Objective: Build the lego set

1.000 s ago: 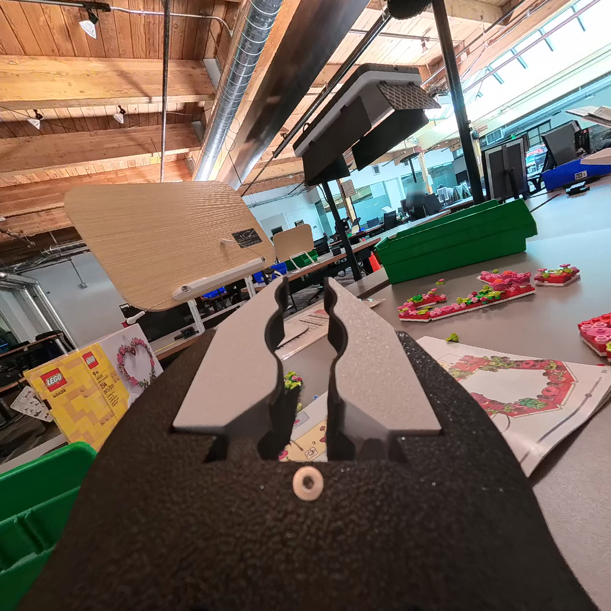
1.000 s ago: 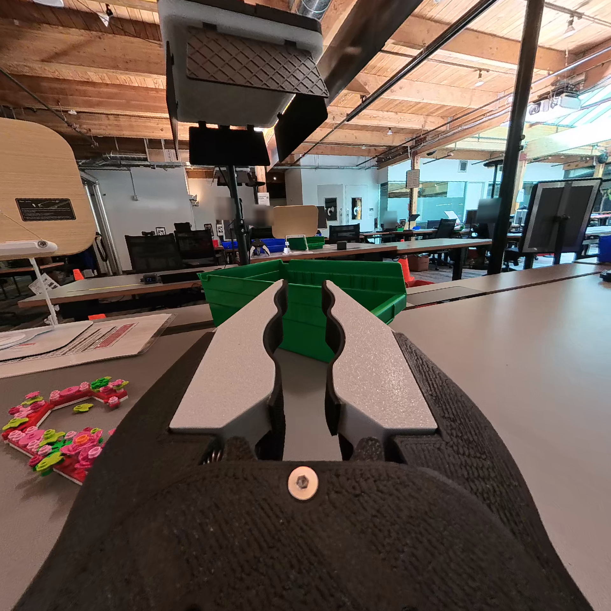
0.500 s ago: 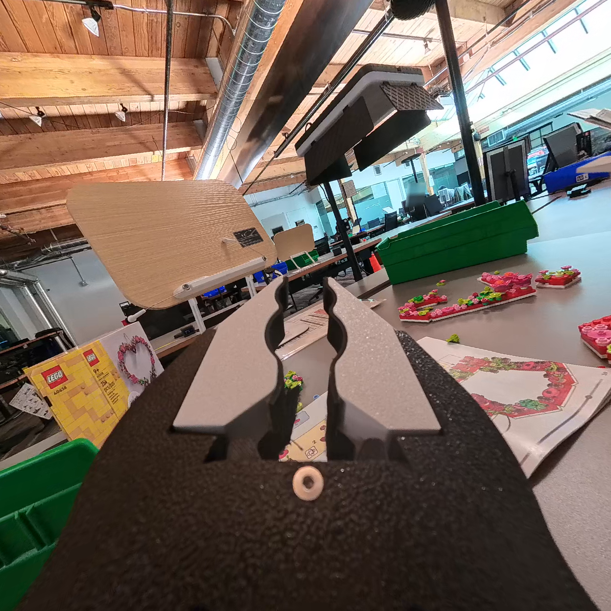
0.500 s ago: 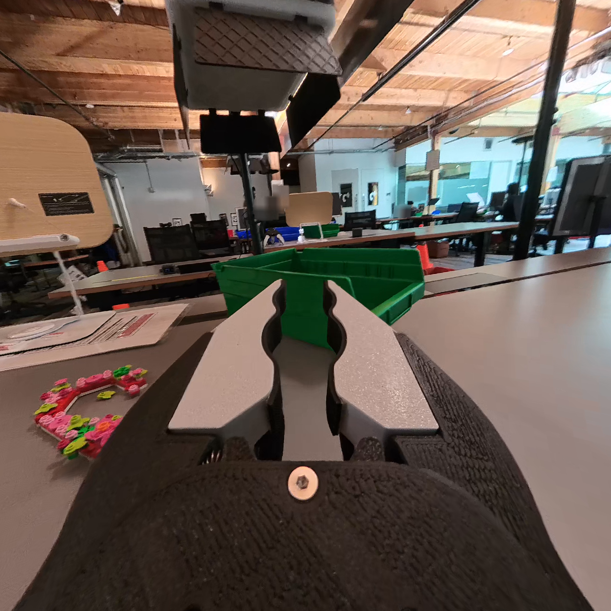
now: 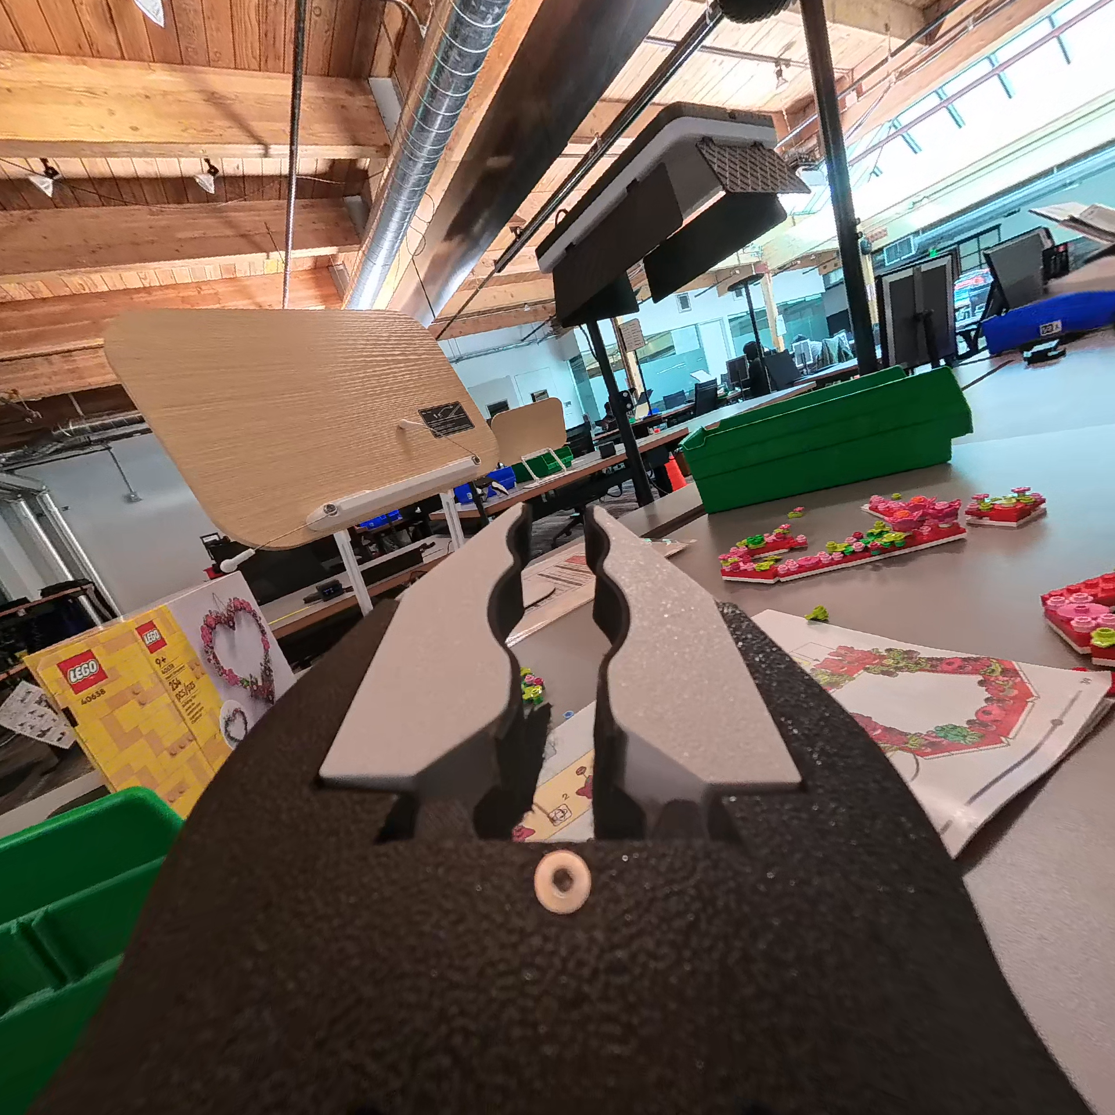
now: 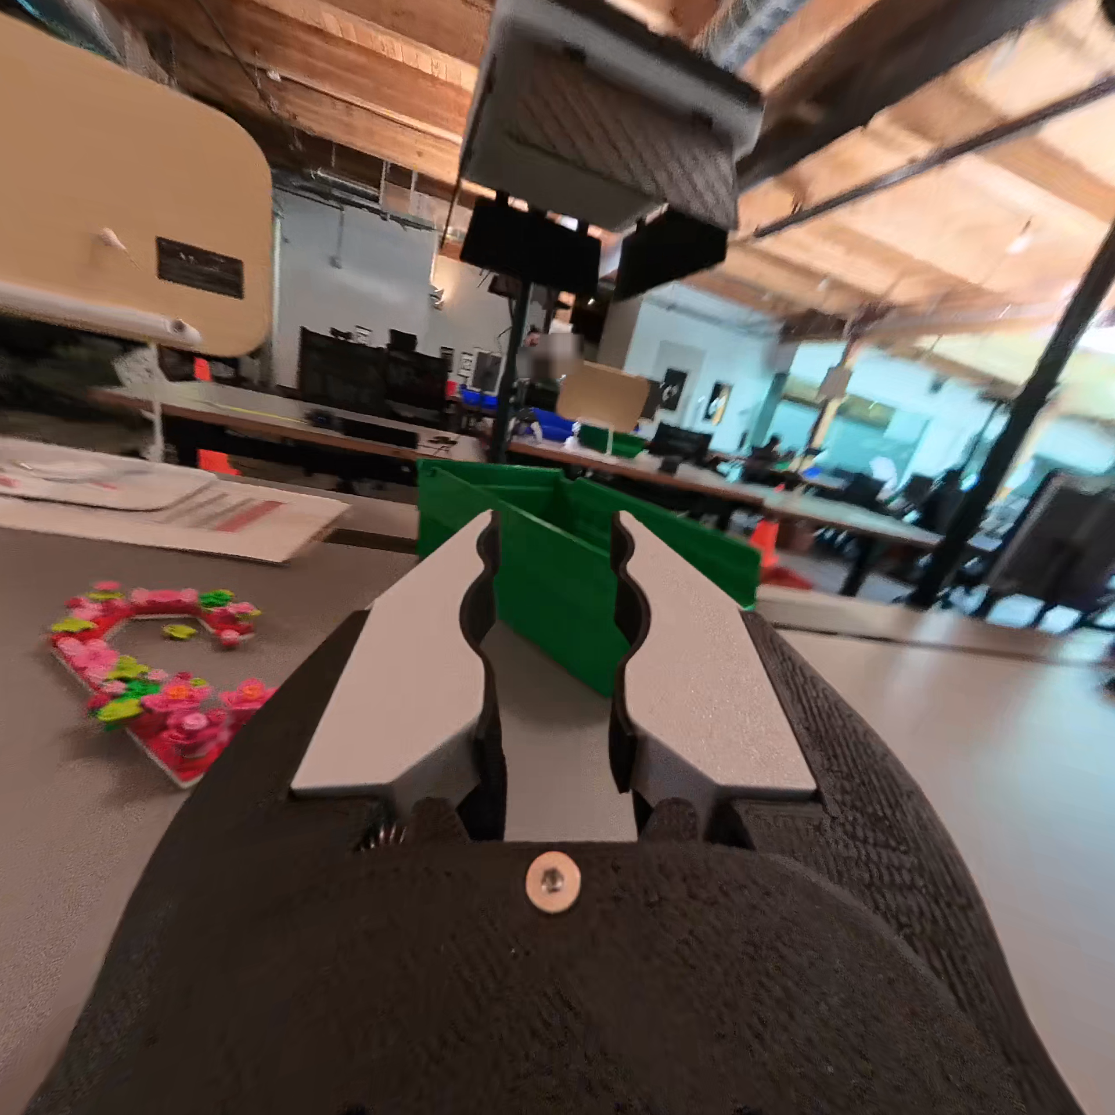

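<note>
In the left wrist view my left gripper (image 5: 556, 519) is open and empty above the open instruction booklet (image 5: 941, 712). A small green and pink flower piece (image 5: 531, 688) lies below, seen between the jaws. Red and pink flowered lego sections (image 5: 844, 546) lie on the grey table to the right, with a smaller one (image 5: 1004, 507) behind and another (image 5: 1080, 615) at the right edge. In the right wrist view my right gripper (image 6: 555, 525) is open and empty, low over the table. A bent flowered section (image 6: 151, 676) lies to its left.
A green bin (image 5: 832, 446) stands behind the lego sections; it is straight ahead of the right gripper (image 6: 561, 579). Another green bin (image 5: 60, 875) is at the lower left, by the yellow lego box (image 5: 151, 688). A wooden book stand (image 5: 289, 416) rises at the back left. My hands' fingertips stand some 45 cm from each other. My left tips are about 30 cm from the bent flowered section (image 6: 151, 676), my right tips only 20 cm.
My right gripper's jaws have opened wider and its view has rolled and swung, now blurred. The left gripper has shifted only slightly.
</note>
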The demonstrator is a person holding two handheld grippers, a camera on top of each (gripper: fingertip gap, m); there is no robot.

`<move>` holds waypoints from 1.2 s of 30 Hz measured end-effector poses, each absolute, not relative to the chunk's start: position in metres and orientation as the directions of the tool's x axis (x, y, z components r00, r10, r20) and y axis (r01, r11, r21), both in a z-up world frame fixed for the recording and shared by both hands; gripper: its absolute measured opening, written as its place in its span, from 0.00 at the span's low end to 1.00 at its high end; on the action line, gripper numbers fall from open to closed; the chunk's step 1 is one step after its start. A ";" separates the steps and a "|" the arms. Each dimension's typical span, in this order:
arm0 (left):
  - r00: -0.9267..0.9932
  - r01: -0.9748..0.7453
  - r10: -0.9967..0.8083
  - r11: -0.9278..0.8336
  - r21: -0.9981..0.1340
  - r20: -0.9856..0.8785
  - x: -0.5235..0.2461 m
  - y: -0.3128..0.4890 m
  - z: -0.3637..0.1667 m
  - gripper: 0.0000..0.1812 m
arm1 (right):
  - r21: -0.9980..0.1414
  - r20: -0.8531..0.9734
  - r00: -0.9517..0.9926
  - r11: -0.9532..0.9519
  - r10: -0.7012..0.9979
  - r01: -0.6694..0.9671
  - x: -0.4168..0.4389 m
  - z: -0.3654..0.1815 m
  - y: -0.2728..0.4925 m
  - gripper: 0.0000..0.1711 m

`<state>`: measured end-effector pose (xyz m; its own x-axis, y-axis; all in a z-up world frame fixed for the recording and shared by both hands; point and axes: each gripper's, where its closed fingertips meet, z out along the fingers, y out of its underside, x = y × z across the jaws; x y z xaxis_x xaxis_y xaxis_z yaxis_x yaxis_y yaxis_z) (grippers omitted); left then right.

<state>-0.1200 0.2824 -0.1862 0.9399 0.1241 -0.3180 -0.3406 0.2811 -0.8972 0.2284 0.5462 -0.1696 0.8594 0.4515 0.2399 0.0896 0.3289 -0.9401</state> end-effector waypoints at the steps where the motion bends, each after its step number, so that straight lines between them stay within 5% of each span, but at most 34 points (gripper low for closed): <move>1: 0.941 -0.337 0.123 0.280 -0.899 -0.314 -0.120 0.282 -0.186 0.08 | -0.922 0.287 0.859 0.365 0.424 0.127 0.231 -0.164 0.541 0.20; 6: 0.960 -0.281 0.080 0.269 -0.921 -0.269 -0.121 0.282 -0.189 0.02 | -0.895 0.300 0.867 0.431 0.397 0.112 0.232 -0.159 0.512 0.22; 12: 0.968 -0.250 0.085 0.278 -0.928 -0.235 -0.126 0.282 -0.188 0.02 | -0.920 0.377 0.660 0.344 0.650 0.187 0.182 -0.212 0.464 0.20; 19: 0.966 -0.257 0.096 0.290 -0.922 -0.239 -0.126 0.281 -0.185 0.03 | -0.978 0.134 0.142 0.108 0.981 0.180 0.152 -0.249 0.387 0.17; 25: 0.967 -0.256 0.095 0.289 -0.923 -0.238 -0.126 0.281 -0.186 0.03 | -0.921 -0.110 -0.124 -0.055 0.986 0.386 0.160 -0.282 0.346 0.20; 36: 0.967 -0.253 0.084 0.284 -0.925 -0.238 -0.124 0.283 -0.187 0.03 | -0.834 -0.083 -0.175 0.028 0.981 0.551 0.156 -0.311 0.333 0.26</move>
<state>-0.1237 0.2831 -0.1874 0.9675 0.0843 -0.2385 -0.2528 0.2837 -0.9250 0.1557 0.3329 -0.3109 -0.1752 0.9810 -0.0834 0.5512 0.0275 -0.8339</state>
